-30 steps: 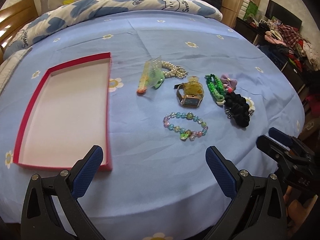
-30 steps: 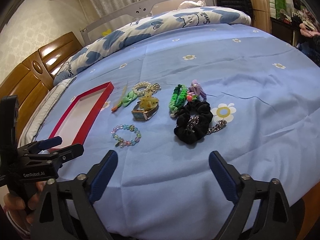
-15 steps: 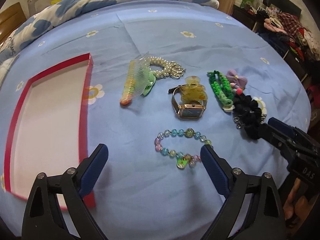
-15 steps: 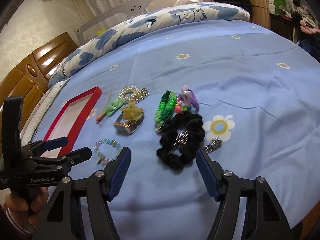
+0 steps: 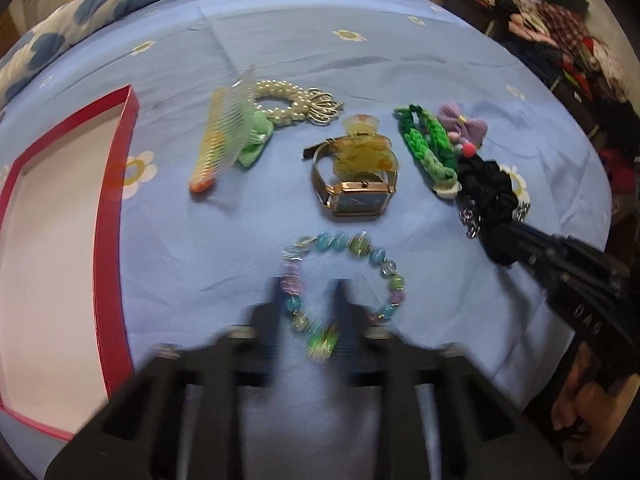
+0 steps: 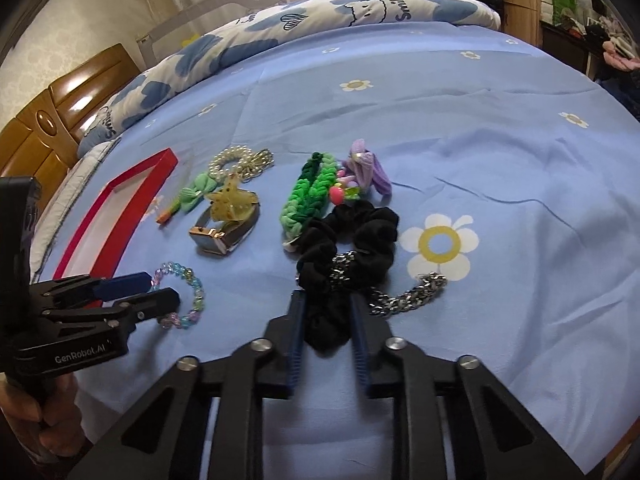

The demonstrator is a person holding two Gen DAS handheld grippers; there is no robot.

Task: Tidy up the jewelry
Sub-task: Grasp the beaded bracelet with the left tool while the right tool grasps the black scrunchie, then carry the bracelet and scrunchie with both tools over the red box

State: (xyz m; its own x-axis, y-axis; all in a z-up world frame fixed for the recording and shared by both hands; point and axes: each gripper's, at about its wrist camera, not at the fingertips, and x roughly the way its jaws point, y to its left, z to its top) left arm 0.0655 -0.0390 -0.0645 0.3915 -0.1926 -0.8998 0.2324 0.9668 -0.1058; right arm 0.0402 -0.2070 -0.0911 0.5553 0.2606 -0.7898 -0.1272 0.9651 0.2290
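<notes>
Several pieces of jewelry lie on a blue bedsheet. My left gripper (image 5: 307, 286) is blurred and nearly shut around the near side of a pastel bead bracelet (image 5: 360, 246), also in the right wrist view (image 6: 192, 284). My right gripper (image 6: 326, 304) has closed on the near end of a black scrunchie (image 6: 352, 240) that has a silver chain (image 6: 412, 296) through it. A red-rimmed white tray (image 5: 108, 216) lies at the left. A gold watch (image 5: 360, 196) with a yellow clip on it lies in the middle.
A comb with a green bow (image 5: 228, 136), a pearl bracelet (image 5: 284, 102), a green braided band (image 5: 428, 144) and a purple bow tie (image 5: 460, 124) lie behind. A pillow (image 6: 320, 12) and wooden headboard (image 6: 52, 112) are at the far side.
Both grippers moved forward and narrowed from wide open: the left onto the bead bracelet, the right onto the black scrunchie.
</notes>
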